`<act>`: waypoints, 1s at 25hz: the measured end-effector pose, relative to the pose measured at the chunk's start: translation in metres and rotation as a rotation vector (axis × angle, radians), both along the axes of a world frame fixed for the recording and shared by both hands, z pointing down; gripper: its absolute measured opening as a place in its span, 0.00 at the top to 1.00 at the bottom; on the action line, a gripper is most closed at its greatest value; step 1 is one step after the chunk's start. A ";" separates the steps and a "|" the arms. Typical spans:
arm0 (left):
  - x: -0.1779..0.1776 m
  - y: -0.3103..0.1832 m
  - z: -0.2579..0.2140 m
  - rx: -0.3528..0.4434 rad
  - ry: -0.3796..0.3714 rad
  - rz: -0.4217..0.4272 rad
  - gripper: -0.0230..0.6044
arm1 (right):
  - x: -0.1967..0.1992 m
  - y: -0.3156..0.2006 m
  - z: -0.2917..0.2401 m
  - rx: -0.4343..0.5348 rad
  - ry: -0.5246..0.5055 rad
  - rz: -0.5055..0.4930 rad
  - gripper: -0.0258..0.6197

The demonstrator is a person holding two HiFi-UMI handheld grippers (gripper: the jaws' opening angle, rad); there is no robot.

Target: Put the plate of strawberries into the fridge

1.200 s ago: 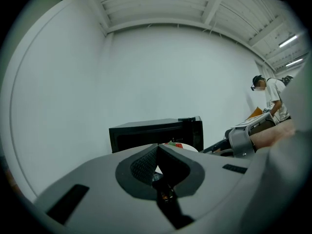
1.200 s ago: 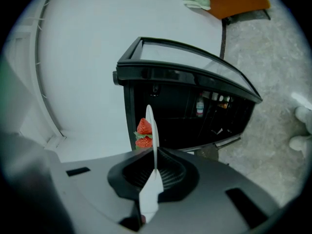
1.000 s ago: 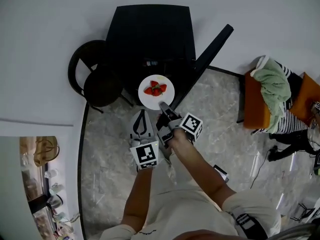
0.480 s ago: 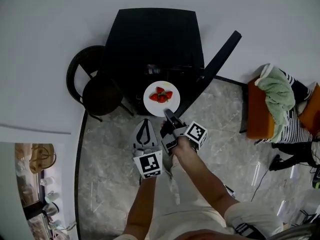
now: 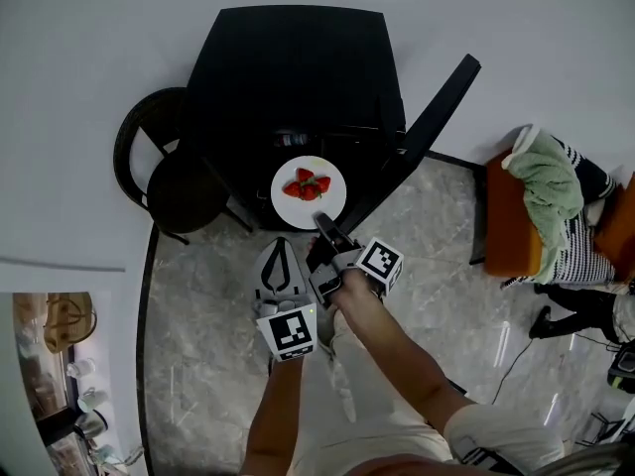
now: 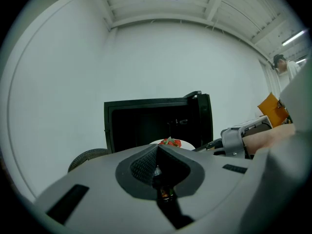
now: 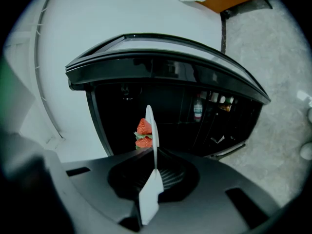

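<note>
A white plate (image 5: pixel 309 202) with strawberries (image 5: pixel 306 184) hangs level in front of the open black fridge (image 5: pixel 288 77). My right gripper (image 5: pixel 323 225) is shut on the plate's near rim. In the right gripper view the plate (image 7: pixel 150 123) shows edge-on between the jaws of the right gripper (image 7: pixel 156 167), with the strawberries (image 7: pixel 143 133) to its left against the dark fridge inside (image 7: pixel 170 116). My left gripper (image 5: pixel 281 248) hangs beside it at the left, shut and holding nothing. The left gripper view shows the left gripper (image 6: pixel 157 167), the plate (image 6: pixel 170 143) and the fridge (image 6: pixel 146 126) ahead.
The fridge door (image 5: pixel 437 102) stands open to the right, with bottles (image 7: pixel 197 110) on its shelf. A black round chair (image 5: pixel 169 181) is left of the fridge. An orange seat with a green cloth (image 5: pixel 541 181) and a person in stripes (image 5: pixel 580 256) are at the right.
Both grippers have sunk a little together. The plate stays in the right gripper's grip in front of the fridge's opening.
</note>
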State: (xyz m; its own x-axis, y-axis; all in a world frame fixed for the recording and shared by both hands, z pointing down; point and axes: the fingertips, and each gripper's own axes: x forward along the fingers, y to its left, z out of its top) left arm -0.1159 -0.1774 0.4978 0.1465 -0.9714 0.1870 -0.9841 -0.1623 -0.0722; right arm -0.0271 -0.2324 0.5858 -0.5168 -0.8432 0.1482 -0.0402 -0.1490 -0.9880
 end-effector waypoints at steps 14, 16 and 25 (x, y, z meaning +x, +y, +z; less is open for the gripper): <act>0.011 -0.012 0.015 0.014 0.000 0.002 0.96 | -0.002 -0.039 0.051 -0.009 -0.004 0.042 0.93; 0.014 -0.014 0.014 0.016 -0.008 0.006 0.96 | -0.002 -0.044 0.058 -0.016 0.002 0.044 0.93; 0.017 -0.020 0.022 0.009 -0.004 -0.001 0.96 | -0.001 -0.058 0.087 -0.041 0.024 0.062 0.93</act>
